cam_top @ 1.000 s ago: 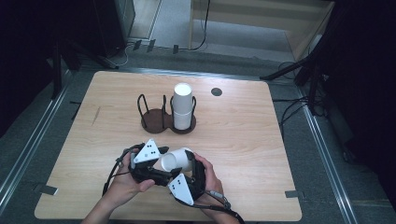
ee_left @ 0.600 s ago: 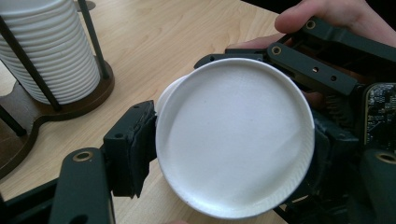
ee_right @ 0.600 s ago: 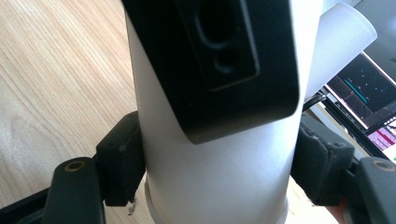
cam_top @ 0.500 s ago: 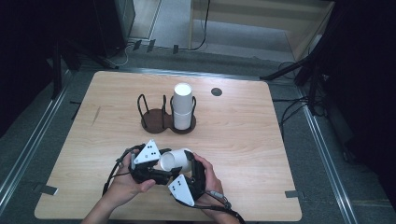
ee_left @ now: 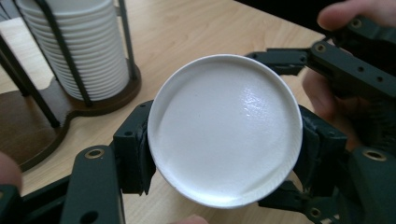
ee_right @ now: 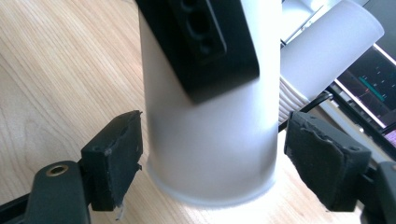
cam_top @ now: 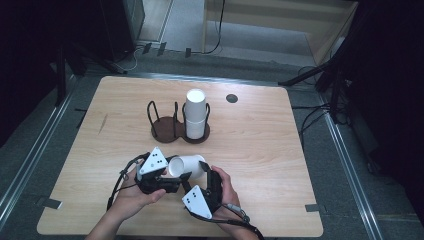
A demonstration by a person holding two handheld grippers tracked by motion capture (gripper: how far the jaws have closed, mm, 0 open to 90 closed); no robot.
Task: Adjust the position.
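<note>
**Cup changing tools low in the frame**

In the high view, the left tool (cam_top: pixel 172 181) sits at lower centre-left, clamped on the white paper cup (cam_top: pixel 187 166), which lies on its side just above the desk (cam_top: pixel 280 150). In the left gripper view the cup's round base (ee_left: pixel 225 135) faces the camera with a pad pressed against each side of it, after the jaws have just been closing. The left hand (cam_top: pixel 134 199) holds this tool steady.

Just right of it, the right tool (cam_top: pixel 197 176) brackets the same cup. In the right gripper view its pads (ee_right: pixel 114 156) stand a little off the cup's wall (ee_right: pixel 210 149); the jaws have just been opening and no longer press on it.

At upper centre of the high view, a stack of cups (cam_top: pixel 195 114) stands in the right ring of a dark wooden holder (cam_top: pixel 165 127); the left ring is empty.

The risks, as I judge them: the left grip bears on the tapered bottom end alone, so the cup could slide out, or its thin wall could buckle under pressure. The right tool, drawn away carelessly, might catch the cup and twist it loose.
</note>
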